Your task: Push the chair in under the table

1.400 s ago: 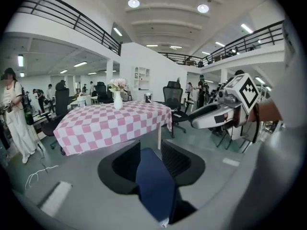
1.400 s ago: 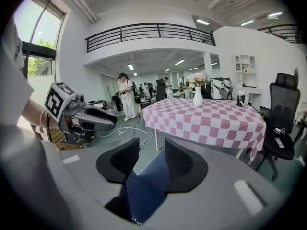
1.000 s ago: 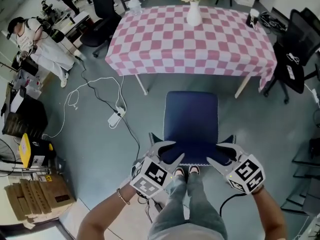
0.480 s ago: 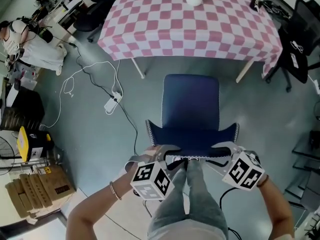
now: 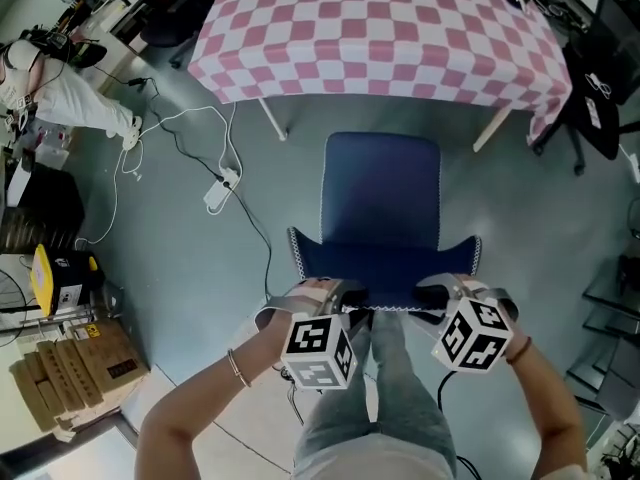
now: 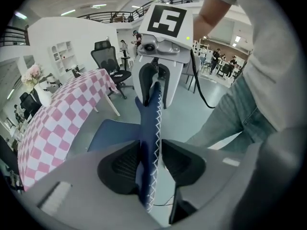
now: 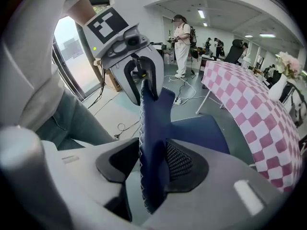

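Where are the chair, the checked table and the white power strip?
chair (image 5: pixel 382 190): head view, middle of blue seat.
table (image 5: pixel 400 43): head view, checked cloth top.
power strip (image 5: pixel 221 191): head view, its white body.

L hand-held gripper (image 6: pixel 151 153) straddles chair backrest (image 6: pixel 147 123) (blue, white zigzag stitching), jaws apart; R hand-held gripper (image 6: pixel 156 87) opposite.

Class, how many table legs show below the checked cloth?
2: the left leg shows below the cloth at its left edge, the right leg at its right edge. Others may be hidden behind it.
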`<state>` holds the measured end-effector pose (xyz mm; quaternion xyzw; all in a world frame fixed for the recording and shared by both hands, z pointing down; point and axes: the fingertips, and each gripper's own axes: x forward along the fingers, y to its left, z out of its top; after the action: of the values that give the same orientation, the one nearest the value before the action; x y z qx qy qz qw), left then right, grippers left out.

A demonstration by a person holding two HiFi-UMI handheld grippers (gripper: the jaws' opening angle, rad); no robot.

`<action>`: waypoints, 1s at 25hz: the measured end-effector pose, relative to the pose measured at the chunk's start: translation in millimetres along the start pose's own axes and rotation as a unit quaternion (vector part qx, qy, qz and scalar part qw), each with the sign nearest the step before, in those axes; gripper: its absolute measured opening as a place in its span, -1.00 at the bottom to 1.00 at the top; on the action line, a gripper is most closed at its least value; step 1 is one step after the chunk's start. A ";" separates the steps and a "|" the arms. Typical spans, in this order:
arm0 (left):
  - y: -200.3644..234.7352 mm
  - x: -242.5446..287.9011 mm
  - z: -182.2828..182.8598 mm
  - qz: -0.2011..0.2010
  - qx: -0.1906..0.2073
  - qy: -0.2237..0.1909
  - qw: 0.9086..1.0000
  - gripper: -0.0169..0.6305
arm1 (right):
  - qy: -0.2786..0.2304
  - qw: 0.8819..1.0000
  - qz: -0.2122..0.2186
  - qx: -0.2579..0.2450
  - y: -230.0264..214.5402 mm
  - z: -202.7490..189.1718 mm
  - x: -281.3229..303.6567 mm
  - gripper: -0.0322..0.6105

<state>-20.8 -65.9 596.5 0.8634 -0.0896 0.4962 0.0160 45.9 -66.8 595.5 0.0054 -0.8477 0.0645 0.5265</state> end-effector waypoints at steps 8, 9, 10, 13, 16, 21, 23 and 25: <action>0.9 21.8 -4.3 -0.001 0.036 0.037 0.999 -0.51 | 0.034 0.999 0.004 -0.014 -3.2 -8.7 15.5 -0.35; 0.8 23.2 -4.4 -0.002 0.034 0.038 0.999 -0.51 | 0.034 0.999 0.006 -0.011 -3.4 -9.1 16.5 -0.35; 1.1 23.9 -4.5 -0.004 0.031 0.038 0.999 -0.51 | 0.034 0.999 0.008 -0.008 -3.7 -9.0 17.1 -0.35; 2.0 24.7 -5.5 -0.010 0.021 0.038 0.999 -0.50 | 0.031 0.999 0.014 0.001 -4.1 -7.9 18.1 -0.35; 0.8 27.7 -6.2 -0.014 0.017 0.041 0.999 -0.50 | 0.030 0.999 0.016 0.003 -3.5 -8.4 20.1 -0.35; 0.0 31.1 -5.2 -0.018 0.008 0.047 0.999 -0.53 | 0.036 0.999 0.013 0.002 -4.2 -10.8 22.5 -0.36; -0.3 31.0 -5.7 -0.019 0.002 0.046 0.999 -0.56 | 0.039 0.999 0.012 0.004 -3.6 -11.1 23.4 -0.39; -0.7 30.2 -6.4 -0.019 0.000 0.045 0.999 -0.59 | 0.041 0.999 0.010 0.004 -2.4 -10.7 24.0 -0.45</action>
<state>-11.3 -68.6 625.8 0.8417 -0.0721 0.5342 0.0298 44.9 -66.5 621.9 -0.0033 -0.8251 0.0731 0.5602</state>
